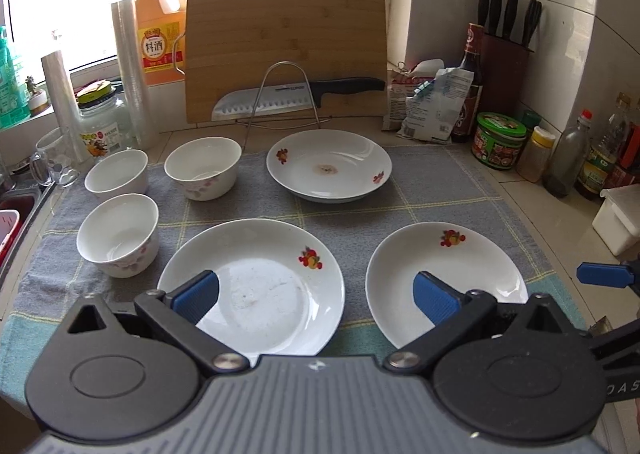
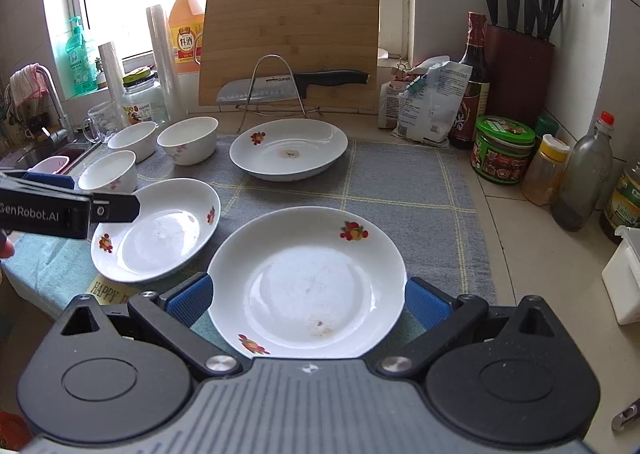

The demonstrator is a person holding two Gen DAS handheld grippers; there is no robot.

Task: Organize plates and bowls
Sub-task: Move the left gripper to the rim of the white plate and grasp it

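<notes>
White china everywhere on my counter right now. Three shallow white plates with little red fruit prints sit on a grey checked cloth mat [image 1: 420,174]: the near-left plate [image 1: 256,286], the near-right plate [image 2: 308,282], and the far plate [image 1: 329,166] with a brown smudge in its middle. Left of them are three small white bowls with faint pink flowers, grouped close together: the far-left bowl [image 1: 117,173], the middle bowl [image 1: 203,168], and the near bowl [image 1: 119,234].

My left gripper [image 1: 316,294] hangs low over the near edge of the mat, blue pads spread wide, one over each of the two near plates, grabbing nothing. My right gripper [image 2: 308,300] is spread wide too, its blue fingers [image 2: 190,300] on either side of the near-right plate, but I can't tell whether they touch the rim.

Further back, a bamboo cutting board [image 1: 286,50] stands upright against the window, with a black-handled kitchen knife [image 1: 298,96] lying across a wire rack [image 1: 288,94] in front of it. Jars and sauce bottles crowd the right side by a dark red knife block [image 2: 518,74].
</notes>
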